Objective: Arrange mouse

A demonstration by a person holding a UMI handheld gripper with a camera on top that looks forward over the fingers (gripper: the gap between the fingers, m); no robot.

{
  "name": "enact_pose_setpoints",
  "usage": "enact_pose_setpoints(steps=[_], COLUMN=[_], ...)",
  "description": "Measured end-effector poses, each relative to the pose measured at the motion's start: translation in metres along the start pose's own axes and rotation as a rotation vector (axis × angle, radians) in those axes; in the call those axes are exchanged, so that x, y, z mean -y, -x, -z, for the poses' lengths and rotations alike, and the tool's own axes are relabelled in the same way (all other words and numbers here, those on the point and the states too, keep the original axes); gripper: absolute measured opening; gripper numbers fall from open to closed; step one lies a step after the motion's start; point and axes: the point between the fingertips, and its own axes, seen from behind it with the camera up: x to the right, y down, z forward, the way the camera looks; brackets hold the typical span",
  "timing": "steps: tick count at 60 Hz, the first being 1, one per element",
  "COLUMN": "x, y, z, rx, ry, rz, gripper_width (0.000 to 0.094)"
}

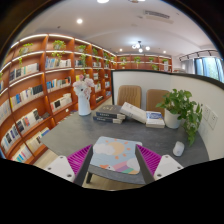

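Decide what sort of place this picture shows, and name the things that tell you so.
Probably a library or reading room: long wall bookshelves full of books, a grey table carrying stacked books, and a potted plant.

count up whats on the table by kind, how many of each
mouse: 1
mouse pad: 1
potted plant: 1
vase of flowers: 1
books: 1 stack of books, plus 1 open book and 1 closed book beside it
total: 7 things on the table
The gripper is open and holds nothing; the mouse pad lies between and just ahead of its fingers.

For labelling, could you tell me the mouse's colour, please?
White; the mouse shows best in the gripper view.
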Motion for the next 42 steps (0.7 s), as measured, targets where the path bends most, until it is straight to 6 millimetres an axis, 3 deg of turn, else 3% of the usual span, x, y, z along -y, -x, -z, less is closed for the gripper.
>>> enact_pose_setpoints(steps=[9,18,22,33,42], x=[-0.038,-0.099,-0.117,-0.148,-0.148], y=[-0.024,-0.078,-0.112,-0.200,-0.260], z=[0.002,0.006,0.009,0.005,-0.021], rx=[-0.041,-0.115,-0.172,-0.290,-0.340], ry=[0.047,0.128,0.150,0.203,0.211], rz=[-0.025,-0.083,-0.095,-0.140,-0.173], gripper_width=[0.0854,0.0851,0.0854,0.0853,0.0854])
